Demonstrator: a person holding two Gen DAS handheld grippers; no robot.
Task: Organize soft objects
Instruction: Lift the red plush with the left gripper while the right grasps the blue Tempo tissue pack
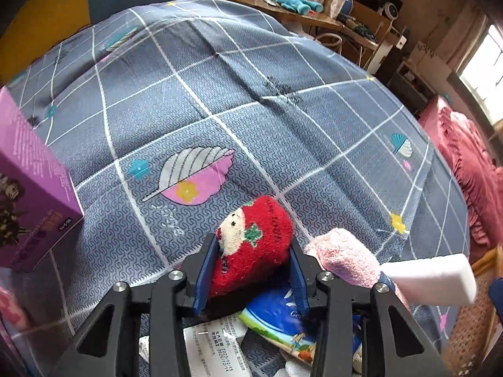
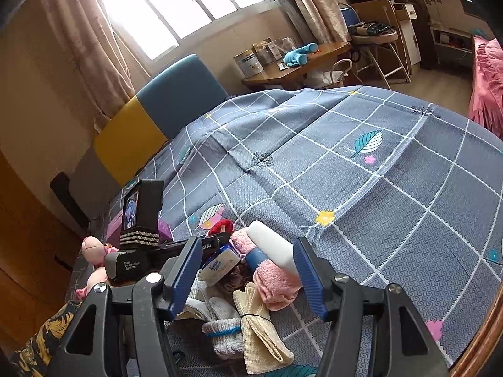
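Note:
My left gripper [image 1: 253, 251] is shut on a rolled red fuzzy sock [image 1: 254, 245] with a doll face, held above the bed sheet [image 1: 220, 100]; the sock also shows small in the right wrist view [image 2: 221, 226]. A pink rolled towel [image 1: 342, 257] lies just right of it, with a white bottle [image 1: 430, 276] across it. My right gripper [image 2: 248, 267] is open and empty above a pile of soft things: the pink towel [image 2: 276, 286], the white bottle [image 2: 270, 245], a beige folded cloth [image 2: 261, 330], white socks [image 2: 223, 333] and a tissue pack [image 2: 220, 267].
A purple box [image 1: 34, 194] stands on the bed at the left. A blue tissue pack [image 1: 283, 320] and a white label [image 1: 217, 345] lie under the left gripper. A pink plush toy [image 2: 94, 251] lies at the bed's left edge. A desk [image 2: 298, 66] stands beyond the bed.

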